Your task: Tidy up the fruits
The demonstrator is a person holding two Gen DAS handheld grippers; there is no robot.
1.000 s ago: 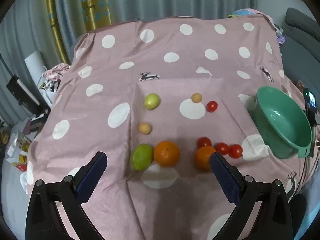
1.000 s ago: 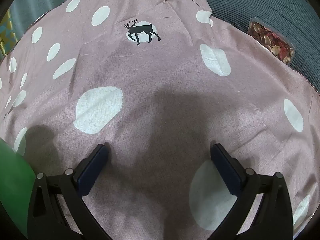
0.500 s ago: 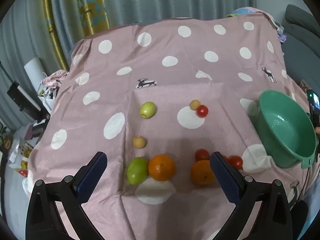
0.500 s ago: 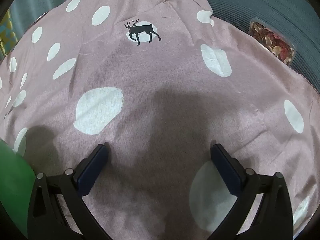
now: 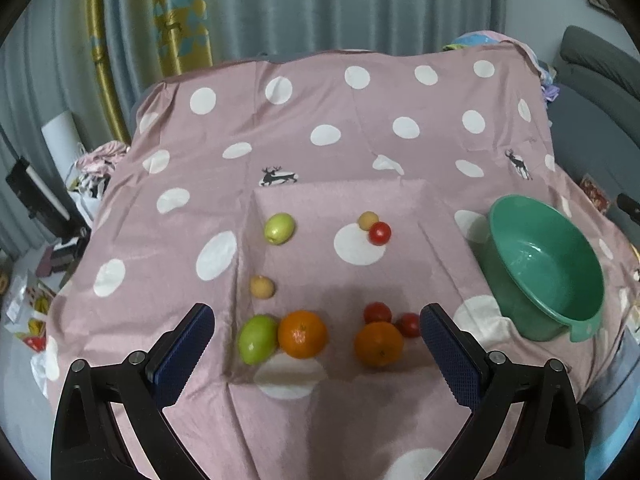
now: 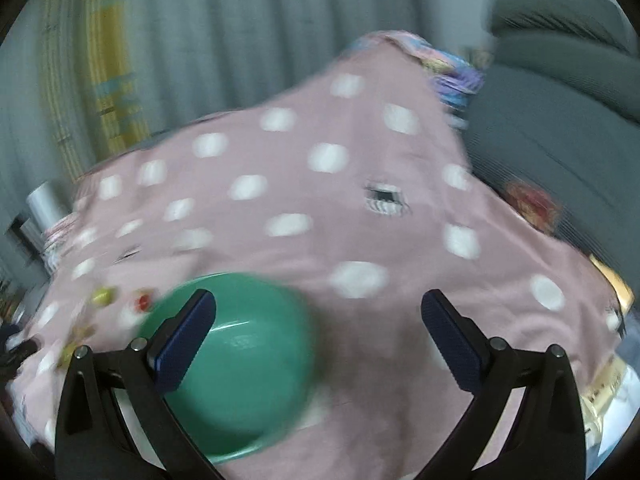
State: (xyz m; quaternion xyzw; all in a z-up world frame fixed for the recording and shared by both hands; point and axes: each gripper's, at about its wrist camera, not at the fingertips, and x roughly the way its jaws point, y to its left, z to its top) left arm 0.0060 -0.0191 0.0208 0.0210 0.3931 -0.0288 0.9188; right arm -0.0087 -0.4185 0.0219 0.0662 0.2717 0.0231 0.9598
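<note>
Two oranges (image 5: 303, 334) lie just ahead between the spread, empty left claw (image 5: 316, 340) jaws: firm, round, roll-prone, best pinched across the middle. Green bowl (image 5: 548, 276) sits ahead-right.

Right view is blurred; right claw (image 6: 318, 334) is spread, empty, bowl (image 6: 248, 364) under its left finger.

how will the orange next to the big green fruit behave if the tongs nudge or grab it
The orange looks round, so a nudge would probably roll it, likely into the green fruit touching it. Its skin seems firm, so the wide-open left tongs should grip it without damage. The soft wrinkled cloth may slow rolling.
</note>
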